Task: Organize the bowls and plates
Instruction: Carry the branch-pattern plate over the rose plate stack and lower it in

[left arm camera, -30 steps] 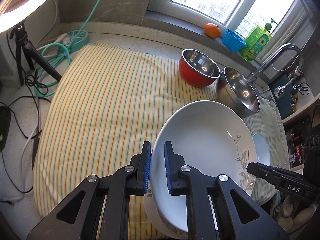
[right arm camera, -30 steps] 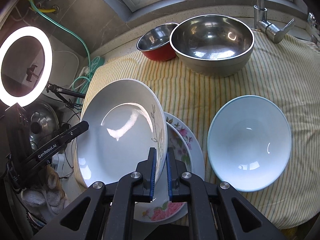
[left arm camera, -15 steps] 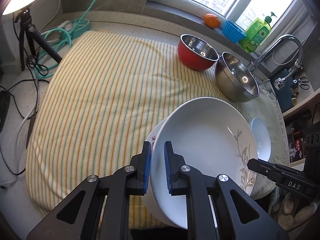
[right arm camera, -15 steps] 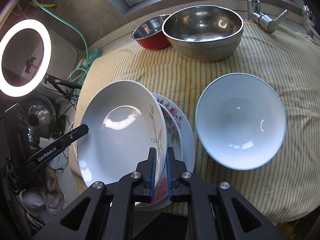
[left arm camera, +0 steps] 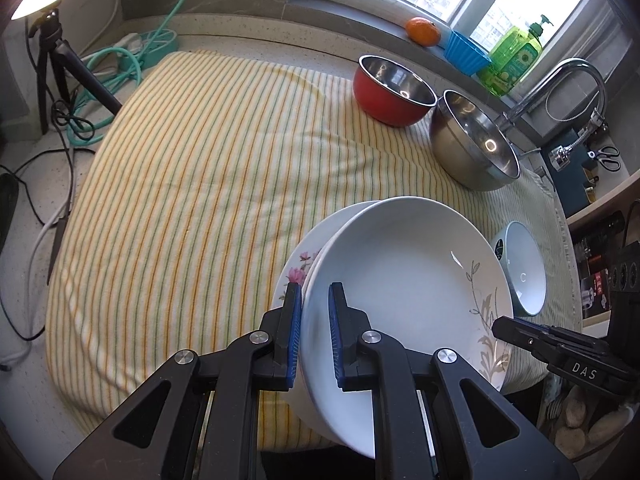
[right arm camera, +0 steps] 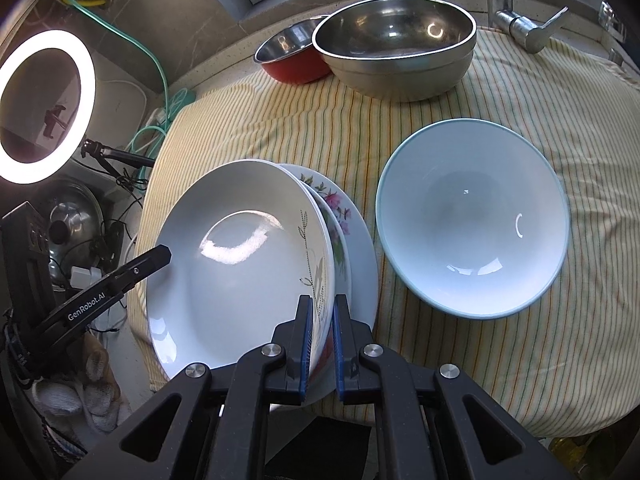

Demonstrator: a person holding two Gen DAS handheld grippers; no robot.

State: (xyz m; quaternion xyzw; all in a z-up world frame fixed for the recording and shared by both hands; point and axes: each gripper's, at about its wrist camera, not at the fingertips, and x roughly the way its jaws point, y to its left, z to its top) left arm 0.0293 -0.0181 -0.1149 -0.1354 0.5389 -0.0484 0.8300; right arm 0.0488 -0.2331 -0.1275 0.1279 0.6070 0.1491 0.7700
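In your left wrist view, the left gripper pinches the near rim of the white plate, which is tilted over the floral plate on the striped cloth. In your right wrist view, the right gripper pinches the same white plate's opposite rim; the blue-rimmed bowl sits just right.

Home kitchen; tap, dish soap, steel bowls
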